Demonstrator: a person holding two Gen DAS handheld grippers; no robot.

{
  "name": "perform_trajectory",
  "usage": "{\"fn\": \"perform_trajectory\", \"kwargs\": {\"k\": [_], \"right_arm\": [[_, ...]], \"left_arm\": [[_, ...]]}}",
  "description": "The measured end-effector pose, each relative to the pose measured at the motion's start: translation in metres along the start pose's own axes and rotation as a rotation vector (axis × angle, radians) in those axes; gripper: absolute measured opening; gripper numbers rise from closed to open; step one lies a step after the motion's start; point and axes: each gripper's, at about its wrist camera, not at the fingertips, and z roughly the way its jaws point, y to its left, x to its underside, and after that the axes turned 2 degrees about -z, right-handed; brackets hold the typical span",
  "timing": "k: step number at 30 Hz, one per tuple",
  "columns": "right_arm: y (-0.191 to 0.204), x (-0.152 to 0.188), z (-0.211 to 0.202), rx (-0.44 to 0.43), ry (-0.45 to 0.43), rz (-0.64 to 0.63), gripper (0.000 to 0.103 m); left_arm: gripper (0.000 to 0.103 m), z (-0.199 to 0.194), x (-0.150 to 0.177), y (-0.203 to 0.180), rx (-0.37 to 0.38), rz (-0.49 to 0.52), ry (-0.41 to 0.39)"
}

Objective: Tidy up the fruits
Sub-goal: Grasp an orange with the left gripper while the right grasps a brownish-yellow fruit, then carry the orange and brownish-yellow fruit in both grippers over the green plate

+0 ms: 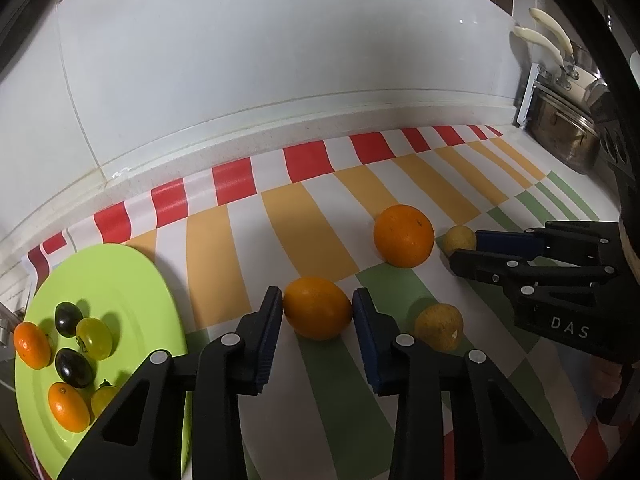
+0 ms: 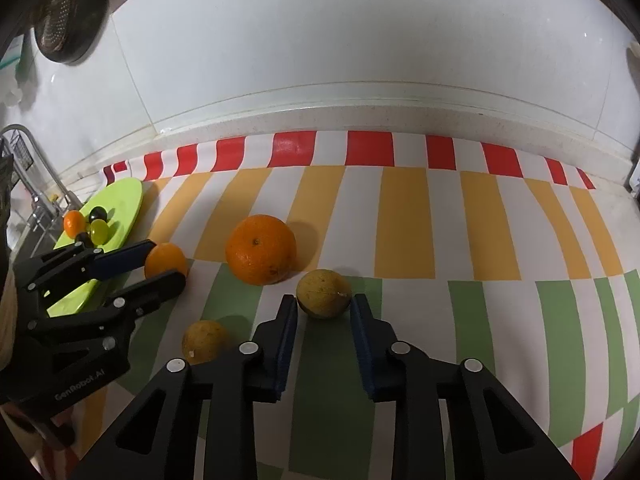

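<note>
My left gripper [image 1: 318, 308] is closed against a small oval orange fruit [image 1: 318, 308] on the striped cloth; both pads touch its sides. It also shows in the right wrist view [image 2: 165, 260]. My right gripper [image 2: 323, 304] stands around a yellow-brown round fruit [image 2: 323, 294], its fingers at both sides of it, contact unclear. A big orange [image 1: 404, 236] lies between them, also in the right wrist view [image 2: 261, 250]. A second yellow-brown fruit [image 1: 439, 328] lies at front. The green plate [image 1: 132, 280] at left holds several small fruits.
The striped cloth [image 1: 304, 220] covers the counter up to a white tiled wall. A metal pot [image 1: 568, 140] and pan handles stand at far right. A faucet and rack [image 2: 28, 168] are at far left, beside the plate.
</note>
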Motion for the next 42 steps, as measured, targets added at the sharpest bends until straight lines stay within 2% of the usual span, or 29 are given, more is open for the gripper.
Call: {"fn": "perform_trajectory", "kwargs": {"k": [10, 14, 20, 24, 30, 42], "right_arm": [[0.002, 0.002, -0.001, 0.002, -0.014, -0.004, 0.029], [0.001, 0.002, -0.001, 0.013, -0.017, -0.007, 0.034], [0.003, -0.002, 0.003, 0.017, -0.018, -0.02, 0.034], [0.004, -0.001, -0.001, 0.017, -0.027, -0.032, 0.03], [0.015, -0.001, -0.023, 0.014, -0.071, -0.052, 0.03], [0.045, -0.006, -0.069, -0.057, -0.157, -0.077, 0.03]], "left_arm": [[0.035, 0.002, 0.0, -0.001, -0.006, 0.006, -0.001], [0.035, 0.003, 0.0, -0.001, -0.004, 0.007, -0.002], [0.035, 0.002, 0.001, 0.0, -0.004, 0.005, -0.004], [0.035, -0.003, 0.002, -0.003, -0.007, 0.004, -0.015], [0.035, -0.025, 0.002, -0.005, -0.013, -0.006, -0.056], [0.035, -0.084, 0.006, -0.002, -0.049, -0.046, -0.154]]}}
